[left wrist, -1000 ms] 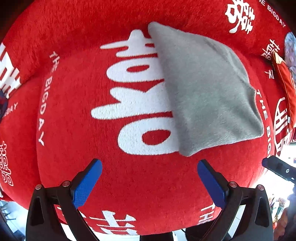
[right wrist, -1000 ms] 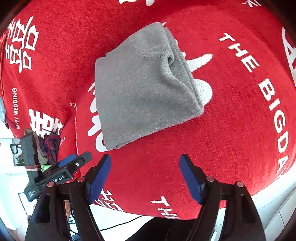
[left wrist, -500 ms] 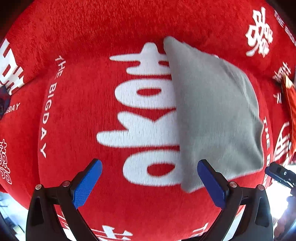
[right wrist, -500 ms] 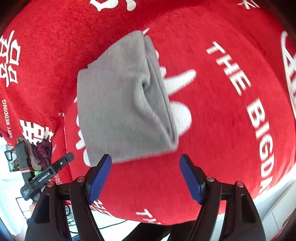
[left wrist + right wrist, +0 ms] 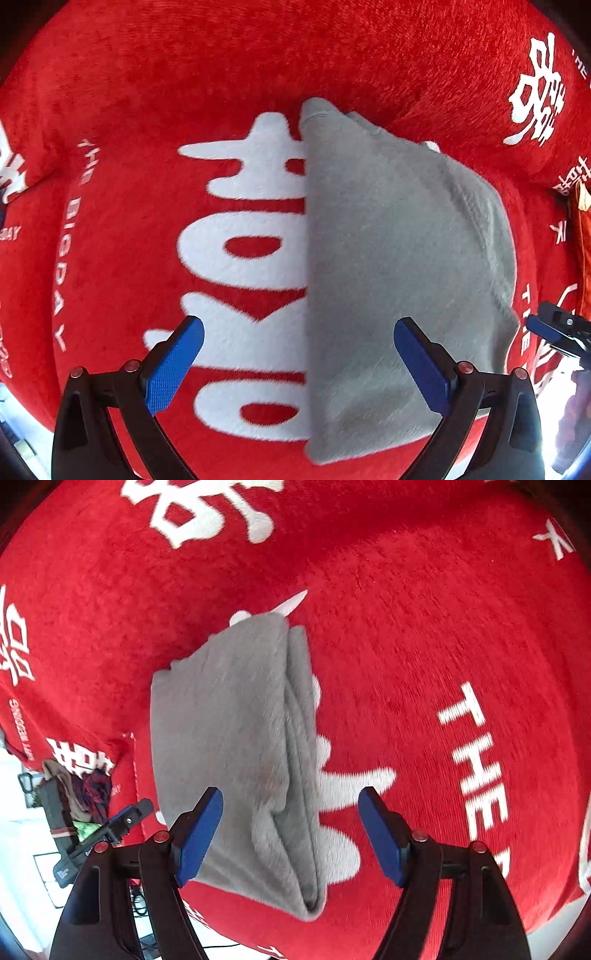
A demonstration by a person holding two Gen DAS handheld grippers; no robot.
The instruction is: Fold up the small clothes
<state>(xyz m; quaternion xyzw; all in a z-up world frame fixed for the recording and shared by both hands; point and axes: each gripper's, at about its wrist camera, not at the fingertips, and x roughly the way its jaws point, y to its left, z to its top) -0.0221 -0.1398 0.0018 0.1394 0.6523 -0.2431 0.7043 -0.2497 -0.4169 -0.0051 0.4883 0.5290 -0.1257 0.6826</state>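
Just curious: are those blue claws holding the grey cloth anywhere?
No. Both the left gripper and right gripper are open above the folded grey cloth; nothing is held.

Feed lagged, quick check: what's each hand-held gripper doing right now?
Left hand-held gripper: open, holding nothing, over the grey cloth.
Right hand-held gripper: open, holding nothing, over the cloth's layered edge.

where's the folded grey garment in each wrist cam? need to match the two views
Left wrist: folded grey garment fills centre-right, its straight left edge running down the middle; the left gripper is open, its right finger over the cloth.
Right wrist: garment sits centre-left, layered folds along its right side; the right gripper is open over its near end.
Shared landmark: the big white character on the red cover, partly under the garment.
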